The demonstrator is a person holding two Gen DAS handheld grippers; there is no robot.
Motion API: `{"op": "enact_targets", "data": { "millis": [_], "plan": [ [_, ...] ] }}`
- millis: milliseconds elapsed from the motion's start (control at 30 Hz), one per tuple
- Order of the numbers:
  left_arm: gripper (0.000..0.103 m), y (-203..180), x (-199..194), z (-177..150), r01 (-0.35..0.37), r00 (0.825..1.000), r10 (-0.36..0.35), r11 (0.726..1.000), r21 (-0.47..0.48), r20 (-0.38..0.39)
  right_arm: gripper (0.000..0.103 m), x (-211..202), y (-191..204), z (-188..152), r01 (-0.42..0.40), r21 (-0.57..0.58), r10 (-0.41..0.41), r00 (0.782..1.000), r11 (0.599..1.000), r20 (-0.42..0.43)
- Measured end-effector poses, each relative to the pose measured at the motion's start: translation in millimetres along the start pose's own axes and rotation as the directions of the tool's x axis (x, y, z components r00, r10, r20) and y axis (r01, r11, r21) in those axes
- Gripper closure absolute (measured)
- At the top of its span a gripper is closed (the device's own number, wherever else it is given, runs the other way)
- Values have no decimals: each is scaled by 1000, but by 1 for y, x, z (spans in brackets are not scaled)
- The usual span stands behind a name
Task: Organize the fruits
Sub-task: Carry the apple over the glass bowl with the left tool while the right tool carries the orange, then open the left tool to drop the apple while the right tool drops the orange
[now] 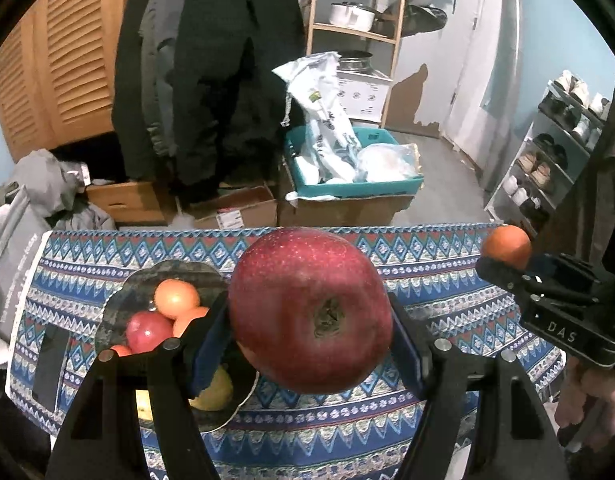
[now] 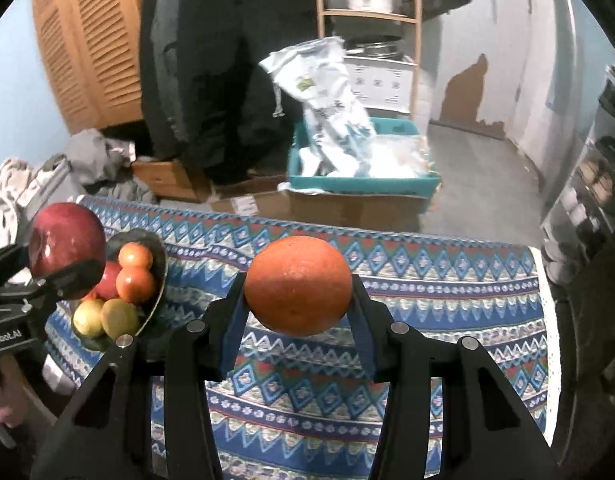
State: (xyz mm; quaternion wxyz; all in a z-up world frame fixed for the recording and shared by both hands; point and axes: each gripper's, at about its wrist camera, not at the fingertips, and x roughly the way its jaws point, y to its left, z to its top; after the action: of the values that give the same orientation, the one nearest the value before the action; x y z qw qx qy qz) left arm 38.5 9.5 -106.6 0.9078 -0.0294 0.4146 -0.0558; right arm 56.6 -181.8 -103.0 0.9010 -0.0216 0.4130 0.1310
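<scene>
Left tool (image 1: 311,336) grips a large red apple (image 1: 310,310) between its blue pads, held above the patterned tabletop (image 1: 447,292); the apple's stem pit faces the left wrist camera. Right tool (image 2: 298,300) is clamped on an orange (image 2: 298,285), also raised over the cloth, its longer axis lying across the pads. A dark bowl (image 2: 160,276) at the tabletop's left holds more fruit. Only the right wrist view shows two yellow-green fruits (image 2: 119,317) plainly; the left view's own finger hides them in part.
</scene>
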Motion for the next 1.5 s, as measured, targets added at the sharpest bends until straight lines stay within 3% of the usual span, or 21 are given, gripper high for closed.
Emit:
{"op": "enact_targets", "data": {
  "millis": [767, 1067, 1233, 1500],
  "plan": [
    [29, 118, 17, -38, -117, 991, 104, 977, -180, -82, 56, 58, 105, 16, -151, -115, 142, 987, 982, -78],
    [29, 151, 39, -54, -142, 984, 114, 965, -219, -139, 56, 94, 144, 17, -215, -144, 192, 969, 966, -158],
    [29, 161, 54, -62, -135, 980, 93, 962, -239, -178, 56, 114, 156, 16, -281, -114, 254, 945, 953, -207],
    [29, 170, 77, -72, -149, 968, 88, 955, -256, -236, 56, 137, 173, 7, -301, -123, 259, 926, 946, -273]
  ]
}}
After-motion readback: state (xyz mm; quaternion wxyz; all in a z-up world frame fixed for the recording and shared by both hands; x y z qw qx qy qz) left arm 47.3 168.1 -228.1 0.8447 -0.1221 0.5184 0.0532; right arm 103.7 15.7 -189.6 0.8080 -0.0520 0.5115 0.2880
